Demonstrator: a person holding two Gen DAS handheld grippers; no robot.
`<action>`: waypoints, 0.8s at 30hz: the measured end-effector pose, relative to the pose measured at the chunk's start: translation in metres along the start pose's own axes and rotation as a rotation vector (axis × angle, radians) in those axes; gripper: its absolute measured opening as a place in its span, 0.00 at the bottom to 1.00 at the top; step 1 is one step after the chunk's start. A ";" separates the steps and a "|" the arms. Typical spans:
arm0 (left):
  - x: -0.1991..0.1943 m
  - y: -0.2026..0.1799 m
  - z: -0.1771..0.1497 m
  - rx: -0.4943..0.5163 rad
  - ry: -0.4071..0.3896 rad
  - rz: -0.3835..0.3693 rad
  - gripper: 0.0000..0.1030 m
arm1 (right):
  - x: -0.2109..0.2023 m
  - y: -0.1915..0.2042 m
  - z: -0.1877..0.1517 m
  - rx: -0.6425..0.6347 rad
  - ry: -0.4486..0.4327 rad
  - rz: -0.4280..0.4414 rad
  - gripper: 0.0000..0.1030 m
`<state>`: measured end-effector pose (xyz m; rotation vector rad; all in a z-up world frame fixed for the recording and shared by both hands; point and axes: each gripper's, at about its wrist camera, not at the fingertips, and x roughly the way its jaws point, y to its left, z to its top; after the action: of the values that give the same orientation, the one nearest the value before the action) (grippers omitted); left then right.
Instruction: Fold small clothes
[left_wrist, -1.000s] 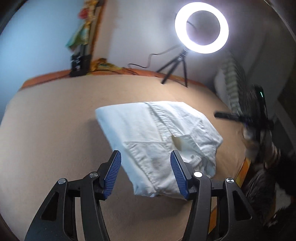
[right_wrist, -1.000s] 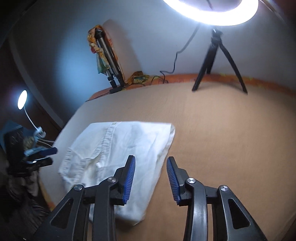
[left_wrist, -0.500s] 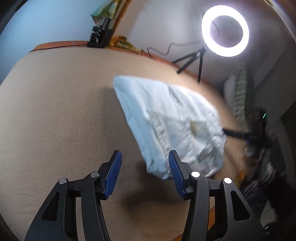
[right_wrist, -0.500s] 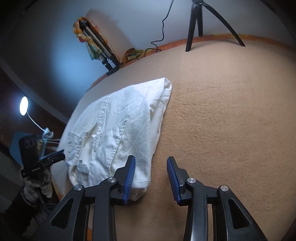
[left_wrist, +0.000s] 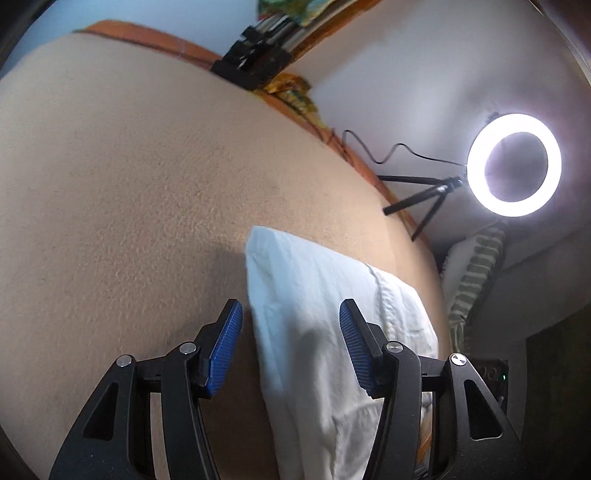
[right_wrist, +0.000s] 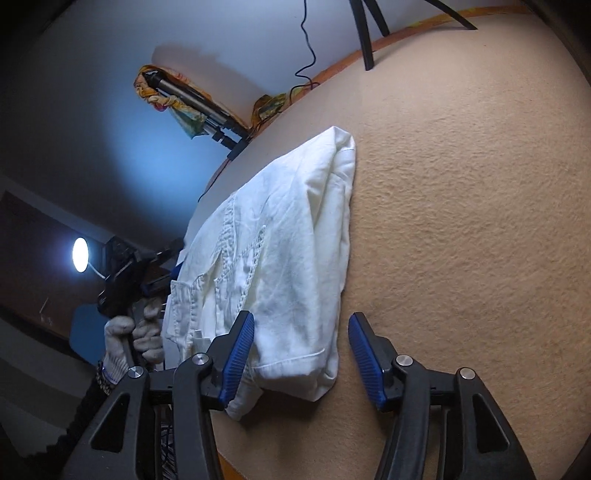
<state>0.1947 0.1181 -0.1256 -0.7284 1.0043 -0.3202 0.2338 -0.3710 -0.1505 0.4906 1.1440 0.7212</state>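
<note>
A white garment (left_wrist: 314, 314), folded into a long shape with seams and a pocket showing, lies on the tan blanket (left_wrist: 129, 184). My left gripper (left_wrist: 290, 310) hangs low over one end of it, jaws open, the cloth's edge below the gap. At the other end my right gripper (right_wrist: 302, 321) has its jaws opening around the garment's (right_wrist: 288, 236) near hemmed corner; the pads stand apart from the cloth. A gloved hand (right_wrist: 125, 332) holds the other gripper's body at the garment's left side.
A lit ring light (left_wrist: 513, 164) on a small tripod stands at the blanket's far edge, its cable trailing along the wall. A folded tripod draped with colourful cloth (right_wrist: 184, 99) leans there too. A striped pillow (left_wrist: 476, 273) and a desk lamp (right_wrist: 80, 254) sit beyond the edges.
Both grippers came down close to the garment and rolled. The right jaws widened, and the cloth's corner now lies between them. The left one moved along to the garment's end.
</note>
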 end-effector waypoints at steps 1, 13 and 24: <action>0.005 0.005 0.000 -0.029 0.009 -0.024 0.49 | 0.002 -0.002 0.001 0.026 0.004 0.026 0.55; 0.007 -0.015 0.006 0.112 -0.058 0.050 0.04 | 0.004 0.024 0.003 -0.064 -0.018 -0.071 0.08; -0.015 -0.114 0.008 0.372 -0.169 0.059 0.01 | -0.063 0.069 0.018 -0.301 -0.167 -0.203 0.06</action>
<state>0.2032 0.0470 -0.0349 -0.3800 0.7759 -0.3751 0.2181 -0.3702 -0.0563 0.1734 0.8943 0.6484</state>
